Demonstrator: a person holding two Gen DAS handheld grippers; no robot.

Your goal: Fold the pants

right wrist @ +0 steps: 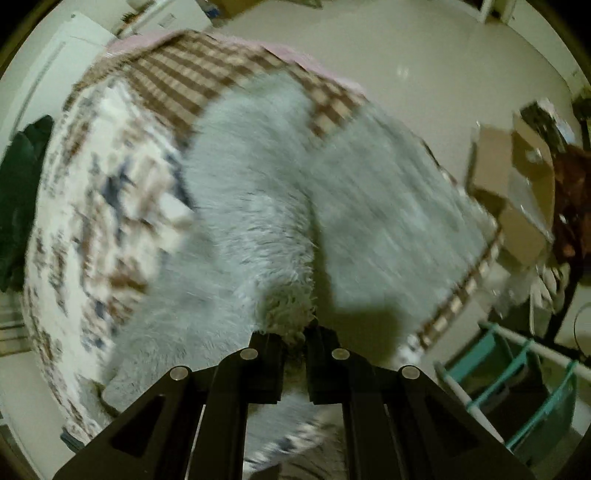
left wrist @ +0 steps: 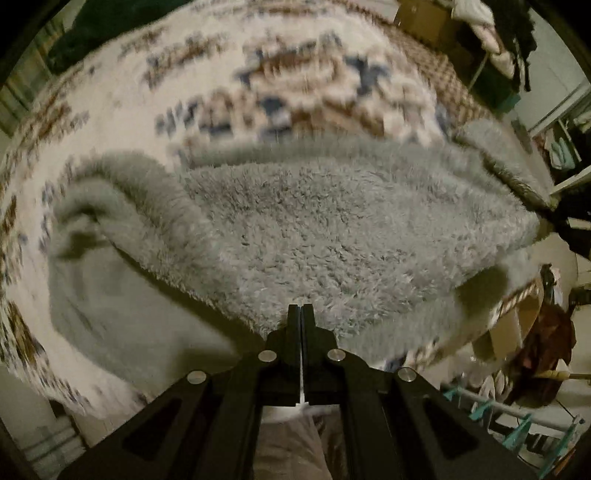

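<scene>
A patterned blanket [left wrist: 110, 92] covers the bed; fluffy grey pants [left wrist: 332, 229] drape doubled, both tools [left wrist: 300, 308] [right wrist: 295, 332] clamped on its edge, floor [right wrist: 424, 55] open beyond.

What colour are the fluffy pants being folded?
The pants are a pale grey, plain with no pattern, seen sharpest in the left wrist view.

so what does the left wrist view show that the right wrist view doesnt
Only the left wrist view: the left gripper, shut on an edge of the fluffy grey pants, and clothes piled at top right. Only the right wrist view: the right gripper, shut on a tuft of the pants, plus a cardboard box on the floor. Both share: the pants, the patterned blanket and a teal rack.
</scene>
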